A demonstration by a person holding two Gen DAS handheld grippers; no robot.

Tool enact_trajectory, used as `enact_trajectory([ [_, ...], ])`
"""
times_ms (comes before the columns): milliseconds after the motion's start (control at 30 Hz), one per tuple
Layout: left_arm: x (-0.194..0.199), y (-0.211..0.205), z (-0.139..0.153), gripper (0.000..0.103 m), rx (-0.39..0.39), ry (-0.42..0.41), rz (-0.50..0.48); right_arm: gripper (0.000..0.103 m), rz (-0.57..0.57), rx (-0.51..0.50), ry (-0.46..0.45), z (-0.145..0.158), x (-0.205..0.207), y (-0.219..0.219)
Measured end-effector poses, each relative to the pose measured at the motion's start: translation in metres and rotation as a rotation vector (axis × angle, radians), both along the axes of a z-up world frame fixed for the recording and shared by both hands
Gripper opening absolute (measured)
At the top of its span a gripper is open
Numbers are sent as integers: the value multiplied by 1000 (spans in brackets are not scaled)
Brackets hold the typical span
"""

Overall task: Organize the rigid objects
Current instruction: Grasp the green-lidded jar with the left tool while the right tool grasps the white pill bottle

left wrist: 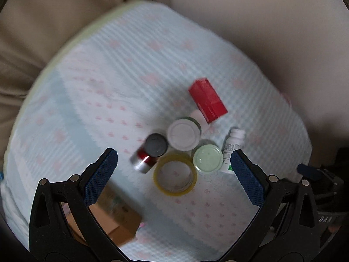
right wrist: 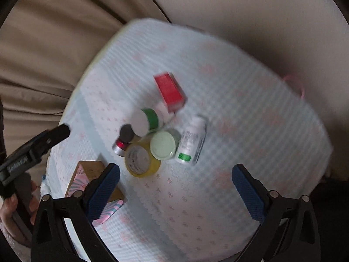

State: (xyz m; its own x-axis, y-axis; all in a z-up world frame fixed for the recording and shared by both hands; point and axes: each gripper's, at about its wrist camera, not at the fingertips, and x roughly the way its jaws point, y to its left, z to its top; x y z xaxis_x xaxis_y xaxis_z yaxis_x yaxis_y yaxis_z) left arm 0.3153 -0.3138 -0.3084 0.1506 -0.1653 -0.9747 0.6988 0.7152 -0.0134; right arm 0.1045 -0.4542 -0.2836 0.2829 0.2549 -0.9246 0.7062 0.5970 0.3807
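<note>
Only the right wrist view shows the person's hand [right wrist: 8, 205] at lower left. Both the left gripper [left wrist: 174, 159] and right gripper [right wrist: 176, 174] gape wide, holding nothing. Mid-frame on the pale blue dotted cloth [left wrist: 109, 69] cluster a yellow tape roll [left wrist: 175, 175], closed white-lidded jar [left wrist: 184, 135] and red rectangular box [left wrist: 207, 99].

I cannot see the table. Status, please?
Left tool open, right tool open, both empty. Yellow tape roll in cluster beside pale green round lid. Nothing gripped.

Beige curtain folds [right wrist: 43, 50] behind, pale wall [right wrist: 261, 11], blue-white patterned cloth [left wrist: 130, 65] over round table, dim light
</note>
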Motion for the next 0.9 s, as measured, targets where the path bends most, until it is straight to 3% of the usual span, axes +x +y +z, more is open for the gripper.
enact_trajectory([
  [167, 18, -45, -79, 103, 130, 121, -91, 95, -80, 100, 65, -60, 9, -8],
  [367, 19, -64, -141, 103, 261, 146, -168, 80, -193, 213, 123, -120, 13, -13],
  [600, 12, -74, -175, 100, 301, 152, -225, 70, -266, 272, 142, -156, 18, -17],
  [700, 8, -79, -186, 85, 308, 160, -240, 58, -294, 302, 142, -168, 21, -15],
  [733, 7, -79, -188, 75, 323, 180, -241, 58, -298, 302, 149, -170, 21, -16],
  [867, 2, -78, -195, 74, 328, 174, -241, 56, -334, 309, 156, -175, 21, -19],
  [900, 1, -77, -196, 74, 328, 173, -244, 52, -338, 309, 165, -177, 22, -19],
])
